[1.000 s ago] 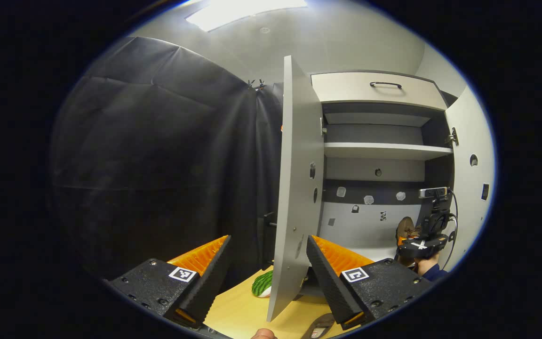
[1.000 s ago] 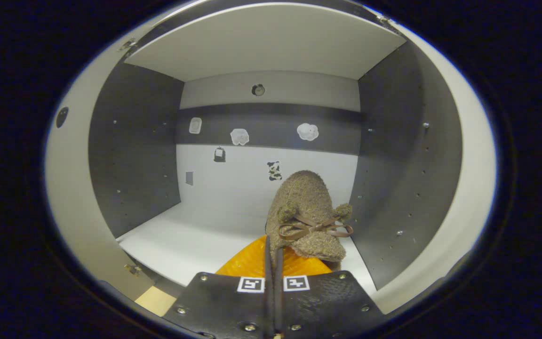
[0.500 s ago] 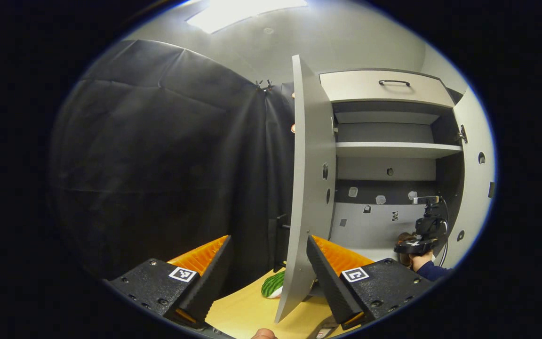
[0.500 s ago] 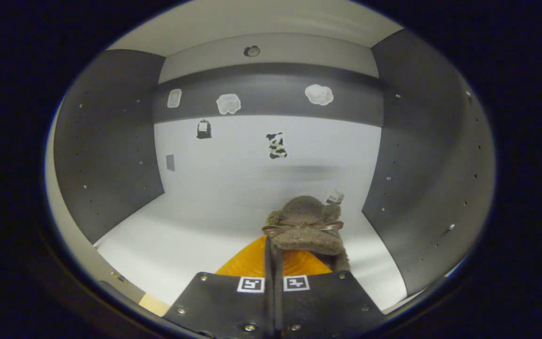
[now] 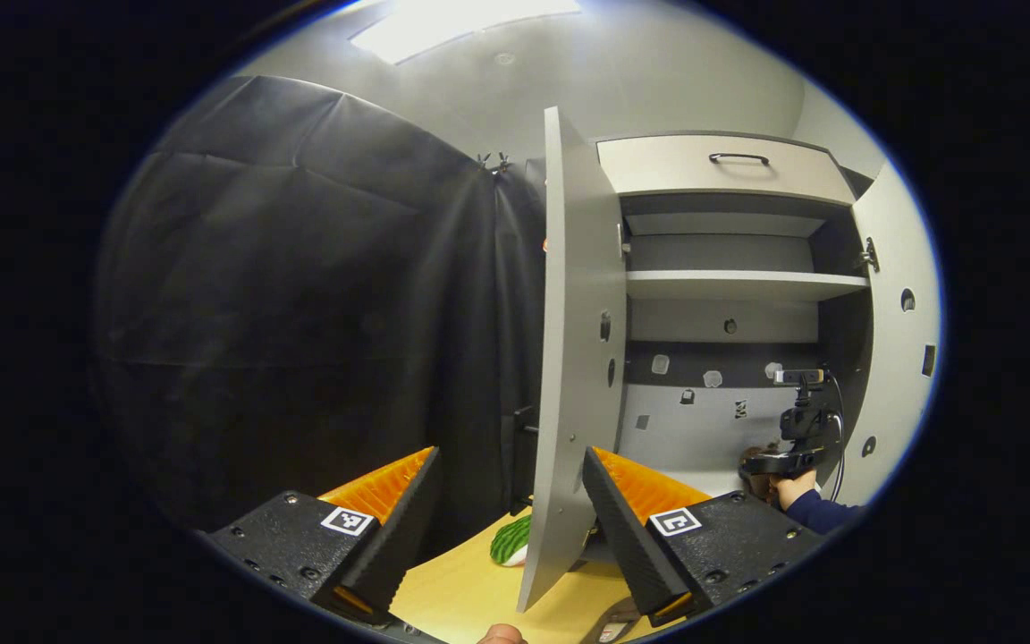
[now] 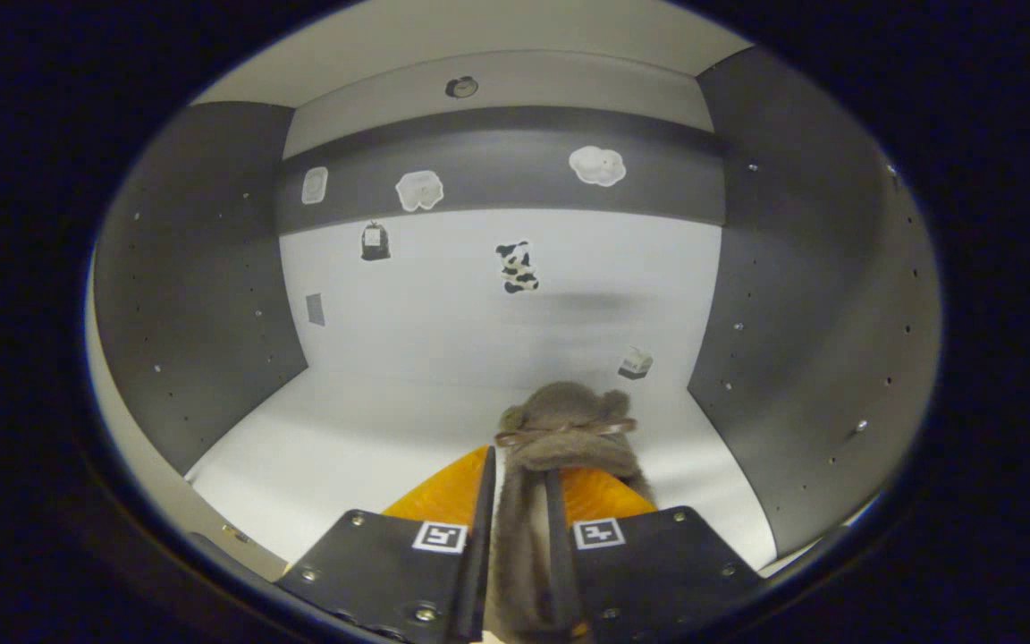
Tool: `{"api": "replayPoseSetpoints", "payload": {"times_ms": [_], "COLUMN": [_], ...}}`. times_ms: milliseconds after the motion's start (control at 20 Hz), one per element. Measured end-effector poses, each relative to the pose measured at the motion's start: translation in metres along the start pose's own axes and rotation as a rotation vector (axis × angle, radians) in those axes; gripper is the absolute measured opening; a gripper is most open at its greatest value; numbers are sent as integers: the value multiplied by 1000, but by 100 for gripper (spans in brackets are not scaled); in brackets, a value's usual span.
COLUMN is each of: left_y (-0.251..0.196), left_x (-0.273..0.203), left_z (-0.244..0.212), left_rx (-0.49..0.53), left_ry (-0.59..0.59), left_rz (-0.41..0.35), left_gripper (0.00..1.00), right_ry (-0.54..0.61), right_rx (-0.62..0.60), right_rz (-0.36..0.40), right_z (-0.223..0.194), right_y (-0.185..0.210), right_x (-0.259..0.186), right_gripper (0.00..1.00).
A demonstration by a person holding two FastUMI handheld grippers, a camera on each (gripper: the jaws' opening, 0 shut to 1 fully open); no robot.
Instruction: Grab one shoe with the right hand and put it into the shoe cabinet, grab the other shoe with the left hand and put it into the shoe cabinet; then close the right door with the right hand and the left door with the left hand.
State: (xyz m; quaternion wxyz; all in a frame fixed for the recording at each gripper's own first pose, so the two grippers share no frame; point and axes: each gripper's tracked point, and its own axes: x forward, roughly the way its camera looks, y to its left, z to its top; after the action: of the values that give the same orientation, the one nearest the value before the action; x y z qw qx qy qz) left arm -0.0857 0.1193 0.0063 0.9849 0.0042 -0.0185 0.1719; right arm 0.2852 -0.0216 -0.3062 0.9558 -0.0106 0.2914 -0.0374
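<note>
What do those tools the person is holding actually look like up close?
Each tool has two wedge-shaped, ridged fingers on chunky black textured blocks fastened with screws; each block carries a small square black-and-white marker. That goes for the left tool and the right tool. Seen farther off, the right tool is a black device with a camera on top and a black cable, held by a hand in a dark blue sleeve.

Your left door (image 5: 573, 376) is hiding part of the green object (image 5: 510, 543); its identity is staying unclear. Your right gripper (image 6: 515, 501) is covering the shoe's (image 6: 564, 425) heel.

The white floor (image 6: 372, 438) of the grey shoe cabinet was left bare leftward of the brown fuzzy shoe (image 6: 569, 429); the open grey left door (image 5: 573, 358) stood edge-on between the left gripper's (image 5: 506, 510) fingers.
</note>
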Motion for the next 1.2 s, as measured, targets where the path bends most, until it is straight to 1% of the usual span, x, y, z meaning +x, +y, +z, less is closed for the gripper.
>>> {"api": "replayPoseSetpoints", "payload": {"times_ms": [50, 150, 200, 250, 300, 450, 500, 550, 600, 650, 700, 750, 800, 850, 900, 950, 1100, 1200], "left_y": [-4, -15, -20, -25, -30, -52, -60, -70, -79, -88, -97, -102, -108, -114, -118, -123, -137, -147], "left_x": [0, -2, -2, -1, -1, -1, 0, 0, 2, 3, 5, 8, 11, 14, 18, 19, 21, 15], "left_z": [0, -1, -2, -5, -6, -18, -22, -28, -35, -44, -55, -69, -86, -102, -117, -138, -190, -231], "left_rx": [-1, -5, -7, -10, -13, -5, 0, 4, 7, 10, 12, 17, 26, 33, 42, 56, 83, 97], "left_ry": [-1, 0, 5, 9, 16, 43, 54, 65, 80, 98, 122, 157, 198, 231, 264, 312, 432, 532], "left_rz": [-15, -52, -70, -90, -110, -180, -206, -234, -261, -287, -310, -326, -341, -355, -367, -377, -416, -440], "left_gripper": [96, 96, 93, 93, 96, 96, 99, 96, 96, 99, 96, 96, 93, 97, 94, 97, 97, 97], "right_ry": [4, -8, -28, -56, -83, -176, -207, -241, -269, -298, -329, -361, -396, -418, -440, -461, -504, -521], "right_rx": [2, -5, -10, -11, -11, 12, 16, 17, 20, 21, 20, 14, 6, 5, 7, 7, -30, -34], "right_rz": [6, 16, 21, 30, 40, 81, 90, 98, 105, 116, 121, 119, 114, 113, 121, 123, 93, 94], "right_z": [0, 3, 9, 17, 25, 55, 64, 73, 78, 85, 92, 101, 106, 110, 114, 118, 125, 127], "right_y": [-1, -2, -3, -2, -1, 5, 5, 6, 6, 7, 6, 3, 0, -2, -1, -2, -15, -17], "right_x": [-7, -28, -41, -56, -73, -131, -152, -172, -194, -216, -238, -258, -277, -296, -314, -330, -362, -378], "right_gripper": [33, 27, 30, 30, 30, 30, 30, 30, 30, 34, 33, 30, 30, 30, 33, 30, 30, 30]}}
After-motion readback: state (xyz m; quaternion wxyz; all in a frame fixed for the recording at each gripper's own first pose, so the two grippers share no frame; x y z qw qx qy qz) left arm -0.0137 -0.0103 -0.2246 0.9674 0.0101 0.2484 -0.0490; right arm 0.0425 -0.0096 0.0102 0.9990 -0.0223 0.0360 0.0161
